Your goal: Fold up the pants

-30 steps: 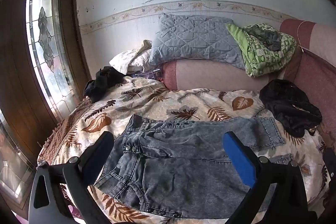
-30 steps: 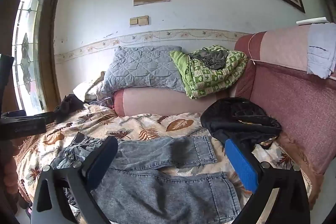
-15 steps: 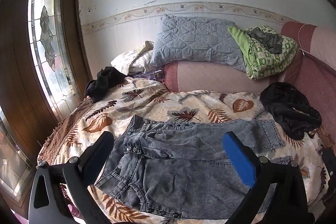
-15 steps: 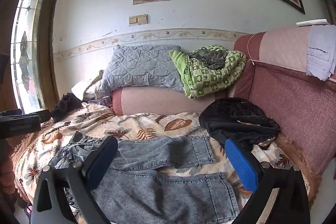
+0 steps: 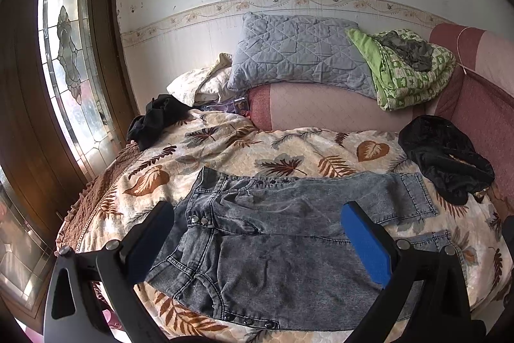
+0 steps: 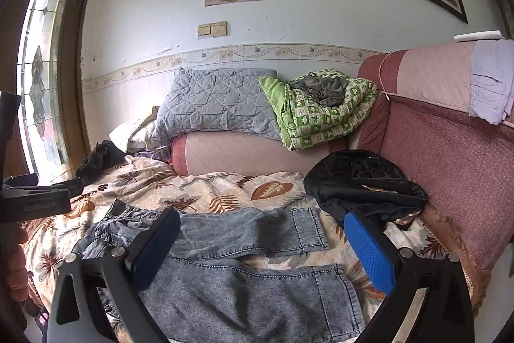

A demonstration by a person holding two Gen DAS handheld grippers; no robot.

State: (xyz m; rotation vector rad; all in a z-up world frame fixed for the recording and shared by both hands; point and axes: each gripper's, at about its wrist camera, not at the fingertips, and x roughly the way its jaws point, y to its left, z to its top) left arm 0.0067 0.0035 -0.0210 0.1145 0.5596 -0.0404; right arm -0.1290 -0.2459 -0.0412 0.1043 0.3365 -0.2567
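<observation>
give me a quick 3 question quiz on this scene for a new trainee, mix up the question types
1. True or false: the jeans are already folded in half.
2. Multiple choice: what lies on the bedspread just past the leg hems? A) a red towel B) a black garment C) a book
3. Fill in: both the left tongs and the right tongs are ____, holding nothing.

Key
1. False: they lie spread flat, legs apart, waist toward the window.
2. B: the black garment sits by the sofa back.
3. Open.
</observation>
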